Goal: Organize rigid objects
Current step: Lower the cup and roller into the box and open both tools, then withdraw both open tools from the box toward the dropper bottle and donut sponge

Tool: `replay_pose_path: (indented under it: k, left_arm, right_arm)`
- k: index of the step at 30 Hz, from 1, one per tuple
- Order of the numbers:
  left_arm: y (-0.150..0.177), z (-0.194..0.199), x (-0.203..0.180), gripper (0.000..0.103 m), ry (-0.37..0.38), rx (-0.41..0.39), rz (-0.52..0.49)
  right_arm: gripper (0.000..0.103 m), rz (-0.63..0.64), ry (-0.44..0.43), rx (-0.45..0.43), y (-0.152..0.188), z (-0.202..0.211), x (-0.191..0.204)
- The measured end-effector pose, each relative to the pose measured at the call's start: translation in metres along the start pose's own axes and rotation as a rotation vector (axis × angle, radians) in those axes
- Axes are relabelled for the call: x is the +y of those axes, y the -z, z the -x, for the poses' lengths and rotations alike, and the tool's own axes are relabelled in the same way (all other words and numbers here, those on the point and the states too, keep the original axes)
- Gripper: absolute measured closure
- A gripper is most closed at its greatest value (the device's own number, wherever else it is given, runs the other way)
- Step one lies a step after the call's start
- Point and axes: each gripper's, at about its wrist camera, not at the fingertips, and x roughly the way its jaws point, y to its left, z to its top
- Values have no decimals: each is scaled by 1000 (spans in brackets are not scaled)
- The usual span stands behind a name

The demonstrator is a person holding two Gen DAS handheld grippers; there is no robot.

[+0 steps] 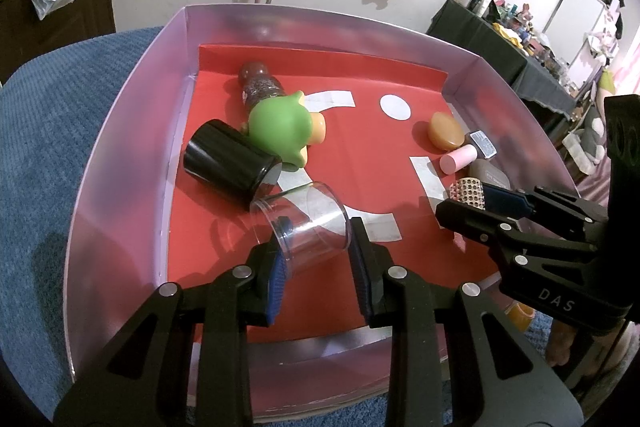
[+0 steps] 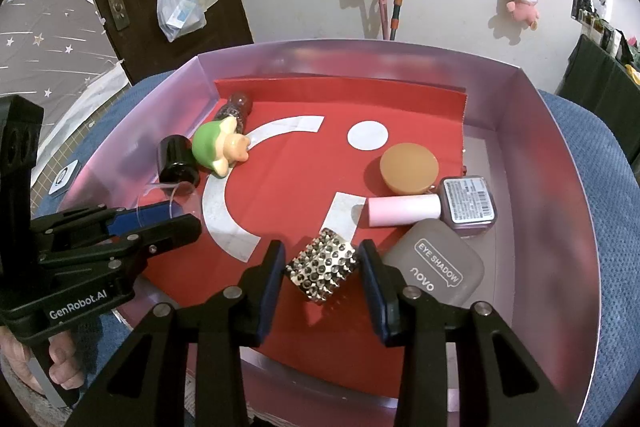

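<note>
Left wrist view showed the left gripper (image 1: 316, 247) with its fingers (image 1: 362, 259) part open on either side of a clear plastic cup (image 1: 300, 223), pads at or just off its wall, so whether they pressed it could not be told; the cup lay on its side in the box (image 1: 120, 147), mouth toward the camera, long axis running away toward the black jar (image 1: 230, 163); it looked light, thin and slippery, best pinched across the rim end, gently. In the right wrist view the right gripper (image 2: 322, 269) stood open around a studded block (image 2: 322, 267), a gap showing on each side; the block seemed stiff and rough, lying slantwise on the red sheet (image 2: 296, 179), beside the eye shadow case (image 2: 436, 269).
</note>
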Motion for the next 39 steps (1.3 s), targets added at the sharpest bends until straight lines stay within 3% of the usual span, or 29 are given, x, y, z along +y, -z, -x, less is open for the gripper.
replay_pose_path:
  k: [12, 15, 16, 18, 19, 30, 33, 39]
  left_arm:
    - [0, 3, -2, 76, -27, 4, -6]
    - [2, 6, -3, 74, -52, -4, -18]
    - [2, 6, -3, 73, -60, -6, -19]
    - [3, 9, -2, 48, -73, -18, -17]
    - [3, 11, -2, 45, -65, -24, -15]
    - [4, 30, -11, 39, -56, -67, -30]
    - [4, 36, -11, 39, -51, -77, -30]
    - [6, 45, -13, 38, -46, -90, -25]
  right_arm:
    - [62, -11, -11, -7, -1, 2, -1]
    - [57, -17, -29, -14, 1, 4, -1]
    - [54, -18, -35, -16, 1, 4, -1]
    - [52, -17, -38, -18, 1, 5, 0]
    - [51, -17, -38, -19, 1, 5, 0]
    - [45, -16, -41, -43, 4, 19, 2]
    - [36, -16, -38, -55, 6, 25, 2]
    - [31, -7, -36, -77, 11, 38, 6]
